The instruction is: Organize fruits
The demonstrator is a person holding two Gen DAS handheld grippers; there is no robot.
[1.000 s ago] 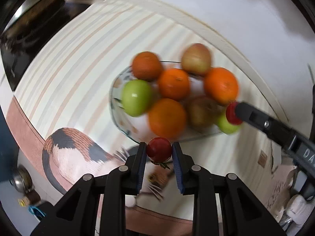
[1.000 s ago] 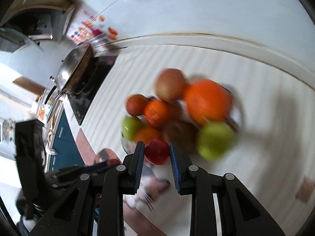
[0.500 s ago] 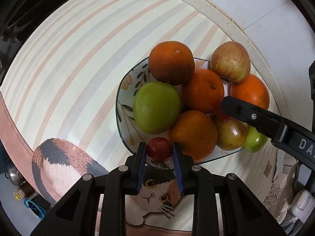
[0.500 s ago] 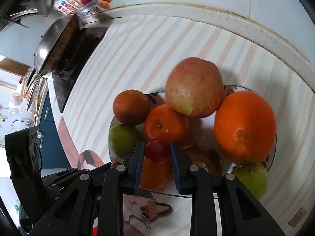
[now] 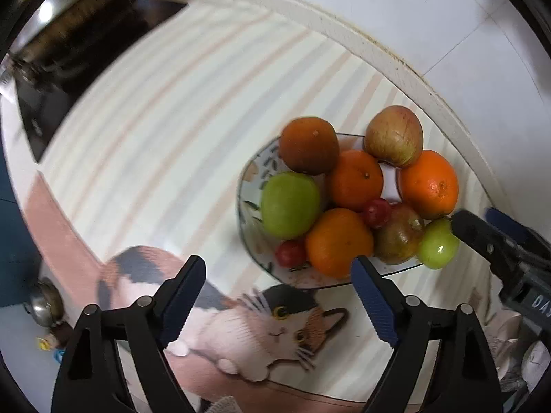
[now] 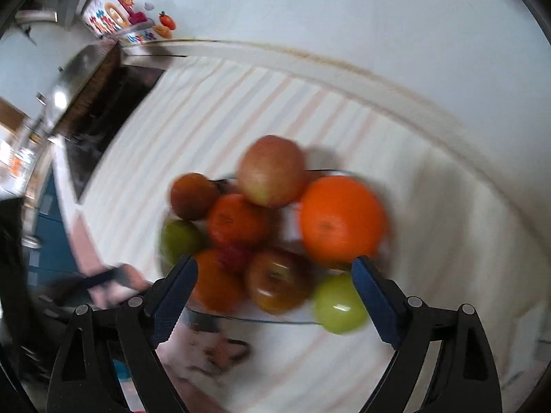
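A patterned bowl (image 5: 248, 186) on the striped mat holds several oranges, green and red apples. Two small red fruits lie in it: one at the near rim (image 5: 290, 253), one in the middle among the oranges (image 5: 376, 212). My left gripper (image 5: 277, 297) is open and empty, just in front of the bowl. My right gripper (image 6: 273, 296) is open and empty above the bowl's near side; it also shows at the right of the left wrist view (image 5: 499, 241). The right wrist view is blurred; the bowl (image 6: 248, 316) and a small red fruit (image 6: 234, 258) show there.
A cat-print mat (image 5: 268, 327) lies in front of the bowl. A black stovetop (image 5: 69, 69) with a pan sits at the far left. The white wall (image 5: 447, 17) runs close behind the bowl. Clutter lies at the right edge (image 5: 516, 344).
Both grippers were shut on small red fruits; both have opened and left the fruits in the bowl. Both grippers have drawn back from the bowl.
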